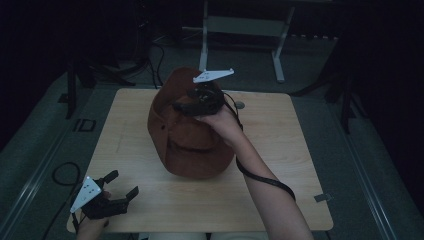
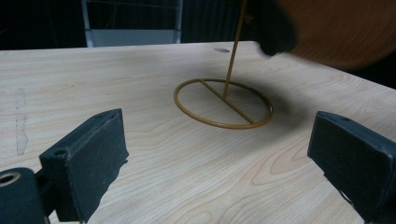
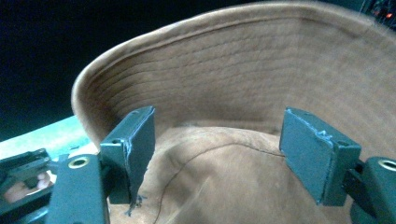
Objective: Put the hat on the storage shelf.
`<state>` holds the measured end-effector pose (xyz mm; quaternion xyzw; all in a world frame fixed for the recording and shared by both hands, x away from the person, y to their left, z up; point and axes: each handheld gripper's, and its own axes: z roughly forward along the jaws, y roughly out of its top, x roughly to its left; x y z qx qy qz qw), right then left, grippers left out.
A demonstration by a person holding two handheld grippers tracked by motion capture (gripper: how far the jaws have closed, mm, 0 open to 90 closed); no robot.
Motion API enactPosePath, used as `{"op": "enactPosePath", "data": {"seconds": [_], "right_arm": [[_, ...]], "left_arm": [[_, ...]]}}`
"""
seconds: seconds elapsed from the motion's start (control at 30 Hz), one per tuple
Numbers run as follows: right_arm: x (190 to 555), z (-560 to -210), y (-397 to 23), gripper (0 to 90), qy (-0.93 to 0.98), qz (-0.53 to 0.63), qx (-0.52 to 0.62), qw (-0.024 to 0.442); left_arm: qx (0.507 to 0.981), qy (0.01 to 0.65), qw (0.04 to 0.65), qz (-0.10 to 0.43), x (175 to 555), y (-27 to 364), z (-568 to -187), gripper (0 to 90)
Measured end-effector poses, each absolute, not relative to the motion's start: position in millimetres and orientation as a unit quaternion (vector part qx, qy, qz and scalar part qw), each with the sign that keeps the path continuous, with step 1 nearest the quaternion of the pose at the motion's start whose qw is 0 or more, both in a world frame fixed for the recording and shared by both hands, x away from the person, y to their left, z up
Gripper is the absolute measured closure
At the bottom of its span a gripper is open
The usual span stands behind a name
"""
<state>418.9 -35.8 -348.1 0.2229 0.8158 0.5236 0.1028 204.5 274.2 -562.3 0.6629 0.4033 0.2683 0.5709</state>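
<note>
Brown brimmed hat point(image 1: 187, 132) (suede-like) atop thin gold ring-based stand point(image 2: 223, 102), mid-table.

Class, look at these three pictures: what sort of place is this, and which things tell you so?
Probably a dim lab or studio set up for recording, not a home. A bare wooden table stands alone on grey floor, metal stand legs and cables surround it, and a person works a hand-held gripper.
</note>
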Motion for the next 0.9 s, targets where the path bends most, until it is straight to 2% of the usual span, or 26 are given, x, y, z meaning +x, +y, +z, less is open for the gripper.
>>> {"op": "enactPosePath", "data": {"seconds": [0.2,0.27,0.9], "right_arm": [[417,-349,-52,21.4,0.805,0.540,0.226,0.093],[415,-350,-58,14.7,0.803,0.546,0.221,0.092],[402,-368,-111,14.1,0.798,0.548,0.224,0.115]], "left_arm": [[0.666,0.403,0.569,0.266,205,272,-564,5.1],[0.666,0.402,0.569,0.267,205,271,-564,5.1],[0.668,0.407,0.560,0.273,207,269,-567,5.1]]}}
